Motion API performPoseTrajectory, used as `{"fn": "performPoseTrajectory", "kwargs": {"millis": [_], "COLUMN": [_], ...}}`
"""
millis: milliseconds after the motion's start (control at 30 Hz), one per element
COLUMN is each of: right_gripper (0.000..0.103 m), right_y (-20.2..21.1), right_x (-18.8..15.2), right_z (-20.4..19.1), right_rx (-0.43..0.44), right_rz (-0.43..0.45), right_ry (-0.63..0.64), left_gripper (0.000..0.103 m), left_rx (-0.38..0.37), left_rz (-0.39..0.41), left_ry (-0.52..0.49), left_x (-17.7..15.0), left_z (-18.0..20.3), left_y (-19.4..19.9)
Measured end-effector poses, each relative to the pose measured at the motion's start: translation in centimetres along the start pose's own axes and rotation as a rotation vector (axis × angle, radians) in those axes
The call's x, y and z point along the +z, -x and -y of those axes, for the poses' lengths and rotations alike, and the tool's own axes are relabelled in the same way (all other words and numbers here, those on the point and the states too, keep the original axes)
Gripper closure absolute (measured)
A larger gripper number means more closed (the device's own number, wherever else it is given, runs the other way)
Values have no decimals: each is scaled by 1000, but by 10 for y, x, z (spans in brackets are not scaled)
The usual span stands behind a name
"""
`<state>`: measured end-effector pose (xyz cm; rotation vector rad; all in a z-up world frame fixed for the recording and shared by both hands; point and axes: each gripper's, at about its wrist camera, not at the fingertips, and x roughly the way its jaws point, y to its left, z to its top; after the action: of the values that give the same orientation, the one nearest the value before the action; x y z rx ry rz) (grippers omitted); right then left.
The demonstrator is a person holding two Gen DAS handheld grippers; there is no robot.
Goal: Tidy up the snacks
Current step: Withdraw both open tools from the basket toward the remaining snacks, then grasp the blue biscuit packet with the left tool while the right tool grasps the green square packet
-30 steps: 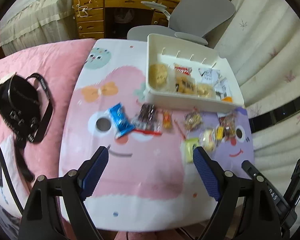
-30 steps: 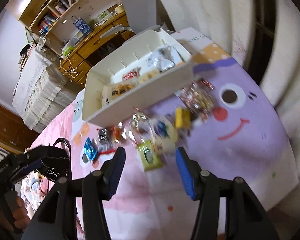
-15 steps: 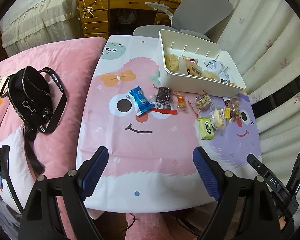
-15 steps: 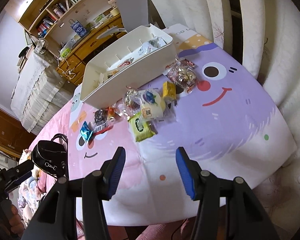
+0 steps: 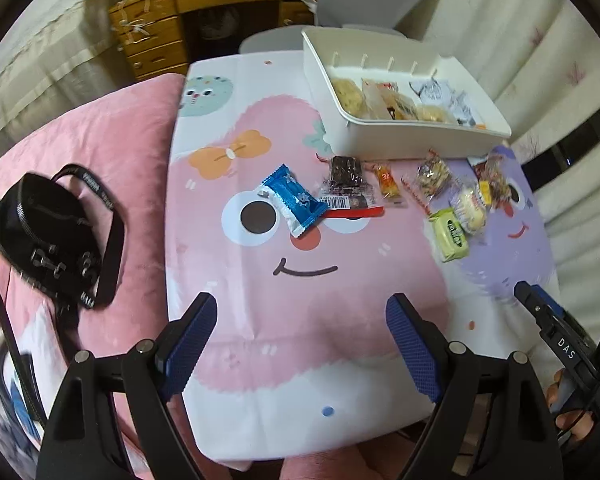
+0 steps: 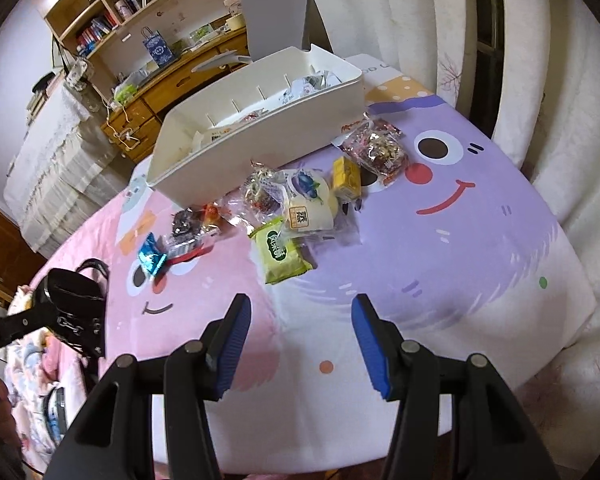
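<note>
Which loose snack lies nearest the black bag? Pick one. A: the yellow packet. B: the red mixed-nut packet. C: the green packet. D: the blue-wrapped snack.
D: the blue-wrapped snack sits at the end of the snack row towards the black bag, with the green packet at the far end.

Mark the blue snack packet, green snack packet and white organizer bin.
blue snack packet [image 5: 294, 198], left wrist view, middle of the wrapper.
green snack packet [image 6: 281, 250], right wrist view, centre of its printed face.
white organizer bin [image 6: 260, 152], right wrist view, near outer wall.
</note>
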<state>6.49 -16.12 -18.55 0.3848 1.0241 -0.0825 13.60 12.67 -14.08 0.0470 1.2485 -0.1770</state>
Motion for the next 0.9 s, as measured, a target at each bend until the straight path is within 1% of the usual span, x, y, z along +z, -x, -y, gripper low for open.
{"fn": "performPoseTrajectory", "kwargs": {"millis": [67,167,300,433,533,600,733,900], "right_gripper": [51,51,51,51,51,51,51,51], "right_y": [-5,-14,-28,-42,-52,-57,-70,-83], "right_x": [-2,-4,-9,-12,-13,-14,-12,-3], "right_z": [-5,-12,-21,-30,-36,-40,-44,-53], "right_rx": [-12,-26,-70,-112,-145,-168,-198,-215], "right_rz": [2,11,17,20,28,32,37,48], "right_ry": [6,12,20,33,59,79,109,142], "left_gripper": [17,17,17,17,17,17,17,17], "left_rx": [-3,24,-2,-21,-17,-27,-73,-125], "left_rz": [-13,-48,-101,-104,-126,-125,-103,-74], "left_ry": [-41,-106,-157,-210,-246,-251,-260,-281], "left_x": [8,18,27,36,44,50,62,78], "left_z": [-2,-3,-8,-15,-18,-21,-24,-22], "left_y": [-13,-35,-67,-93,-111,-120,-136,-149]}}
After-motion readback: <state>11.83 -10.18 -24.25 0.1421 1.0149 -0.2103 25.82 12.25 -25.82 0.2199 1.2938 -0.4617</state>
